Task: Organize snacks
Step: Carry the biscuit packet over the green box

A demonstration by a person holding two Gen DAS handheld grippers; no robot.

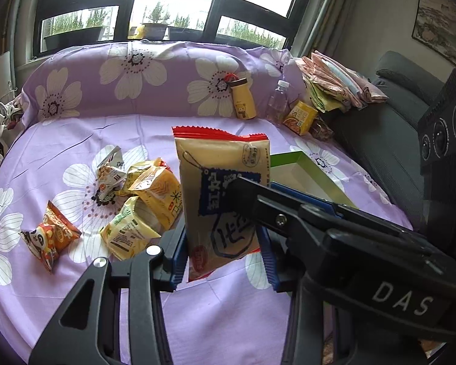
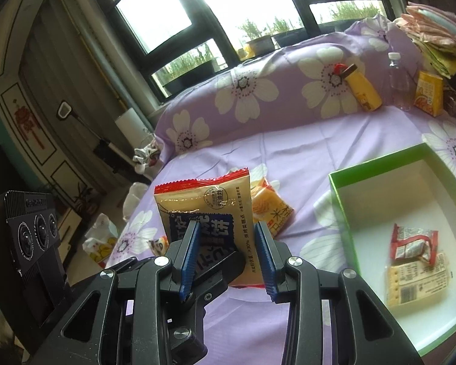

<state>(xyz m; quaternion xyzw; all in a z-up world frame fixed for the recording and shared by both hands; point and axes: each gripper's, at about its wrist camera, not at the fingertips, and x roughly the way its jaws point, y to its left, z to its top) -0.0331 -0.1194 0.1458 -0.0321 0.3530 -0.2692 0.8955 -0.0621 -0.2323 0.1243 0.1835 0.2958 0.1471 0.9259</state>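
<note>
The black left claw (image 1: 225, 261) with blue ribbed pads gapes wide; the matching right claw (image 2: 226, 261) (crossing in from three o'clock) does too.

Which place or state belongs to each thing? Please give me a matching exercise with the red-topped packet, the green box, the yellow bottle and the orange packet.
Things:
1. red-topped packet
2. green box
3. yellow bottle
4. orange packet

Places or states:
A. holds two wrapped snacks
B. lies on the sheet, apart from the other packets
C. upright above the bed, between the left fingers
D. leans against the flowered pillow

Pairs: 1-C, 2-A, 3-D, 4-B
</note>
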